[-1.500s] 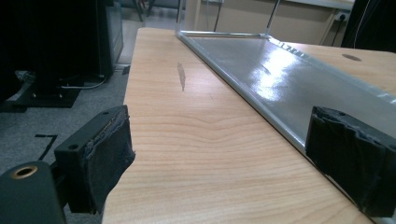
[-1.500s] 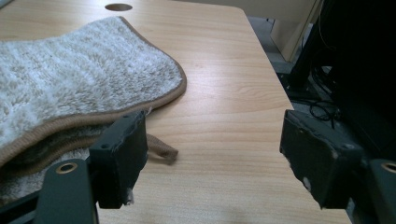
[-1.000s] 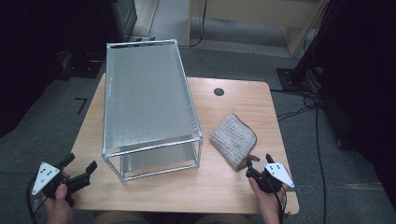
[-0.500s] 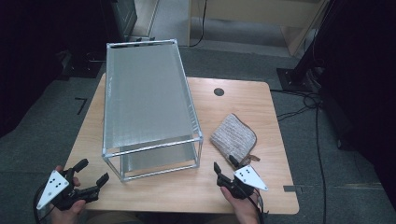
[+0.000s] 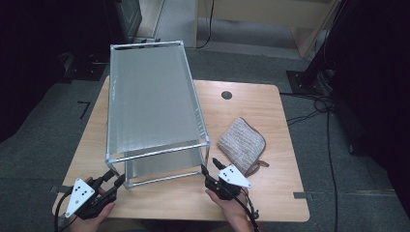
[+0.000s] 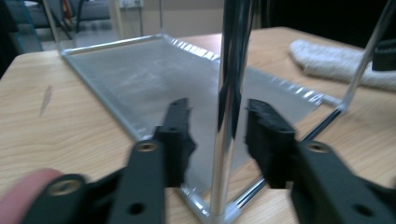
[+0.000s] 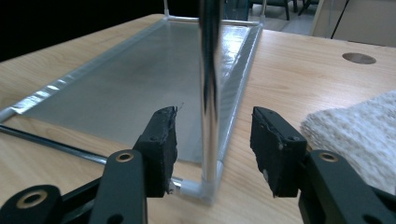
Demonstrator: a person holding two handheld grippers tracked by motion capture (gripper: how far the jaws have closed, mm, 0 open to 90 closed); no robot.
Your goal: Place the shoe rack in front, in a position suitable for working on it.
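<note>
A two-tier shelf rack [image 5: 150, 96] with a silver frame and grey mesh decks stands on the wooden table [image 5: 251, 101]. My left gripper [image 5: 110, 179] is at its front left corner. In the left gripper view the chrome post [image 6: 229, 93] stands between the jaws of this gripper [image 6: 218, 116], with a small gap on each side. My right gripper [image 5: 209, 169] is at the front right corner, and its post [image 7: 209, 93] rises between the jaws of that gripper [image 7: 212, 121], untouched. Both pairs of jaws have just been closing.
A beige knitted pouch [image 5: 241, 145] lies on the table just right of the rack, close to my right gripper. A round cable hole [image 5: 226, 94] sits near the table's back edge. Cables [image 5: 314, 104] run over the floor at the right.
Both hands have moved in to the rack's front corners, the right one leftward from beside the pouch. Both pairs of jaws have narrowed around the posts.
</note>
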